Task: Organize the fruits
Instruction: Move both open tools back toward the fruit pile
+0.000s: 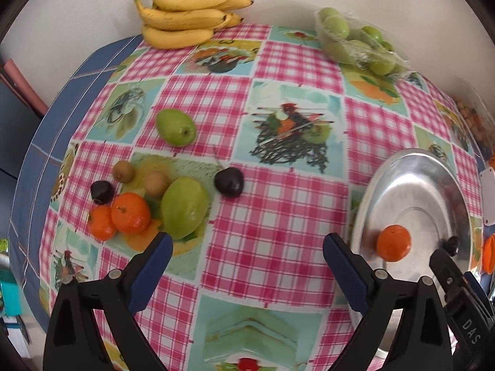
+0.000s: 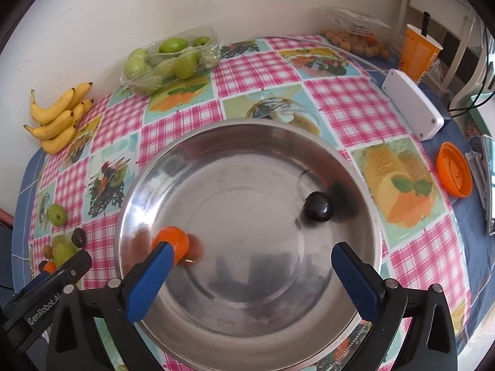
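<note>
Both grippers, left [image 1: 247,241] and right [image 2: 252,250], had jaws apart, empty; next pear [image 1: 184,207], near-left, looked smooth, bruisable, so grip gently across its middle.

You've got a tangerine [image 2: 172,243] and a dark plum [image 2: 318,207] sitting apart in the steel bowl [image 2: 247,142]. Left of it on the cloth: two green mangoes [image 1: 184,207], two tangerines [image 1: 130,213], kiwis [image 1: 157,183], two plums [image 1: 229,181].

"GenRobot.AI" on left gripper [image 2: 46,281]; "DAS" on right gripper [image 1: 454,262]
</note>
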Available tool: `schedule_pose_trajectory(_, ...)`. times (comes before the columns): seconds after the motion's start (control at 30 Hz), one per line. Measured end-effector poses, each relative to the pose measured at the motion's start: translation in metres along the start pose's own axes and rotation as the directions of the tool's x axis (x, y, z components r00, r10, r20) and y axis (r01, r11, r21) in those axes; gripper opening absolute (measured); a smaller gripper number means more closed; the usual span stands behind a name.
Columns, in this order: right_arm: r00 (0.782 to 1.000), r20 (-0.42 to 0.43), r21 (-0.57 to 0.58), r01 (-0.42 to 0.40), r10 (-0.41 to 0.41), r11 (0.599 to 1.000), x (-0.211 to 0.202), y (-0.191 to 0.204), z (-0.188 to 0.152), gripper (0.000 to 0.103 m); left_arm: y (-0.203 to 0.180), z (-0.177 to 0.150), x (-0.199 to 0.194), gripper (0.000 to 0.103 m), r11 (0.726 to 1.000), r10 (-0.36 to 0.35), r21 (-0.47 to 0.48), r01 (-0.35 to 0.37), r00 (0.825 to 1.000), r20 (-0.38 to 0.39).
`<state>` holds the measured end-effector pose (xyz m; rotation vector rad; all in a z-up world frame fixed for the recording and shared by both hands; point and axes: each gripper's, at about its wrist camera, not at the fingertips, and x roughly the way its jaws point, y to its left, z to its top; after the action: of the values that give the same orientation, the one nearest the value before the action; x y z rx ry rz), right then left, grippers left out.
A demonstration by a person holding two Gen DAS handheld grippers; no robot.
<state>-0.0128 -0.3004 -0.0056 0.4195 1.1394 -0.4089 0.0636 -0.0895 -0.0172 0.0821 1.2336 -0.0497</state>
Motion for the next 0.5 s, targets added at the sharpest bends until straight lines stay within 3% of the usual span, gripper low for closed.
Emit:
schedule_pose_trajectory(0.4,0.998,-0.015,0.048,-0.067,0.068,0.997,-0.001,0.000,-0.005,0.103,0.015,-0.003,-0.015,0.098,0.998,-0.026,-0.049,0.027,0.999,0.033)
schedule_pose_trajectory(0.5,1.000,-0.019,0.045,0.003,-0.002,0.999,-0.003,-0.001,-0.005,0.103,0.018,-0.003,-0.020,0.098,0.998,0.008,-0.058,-0.005,0.999,0.045)
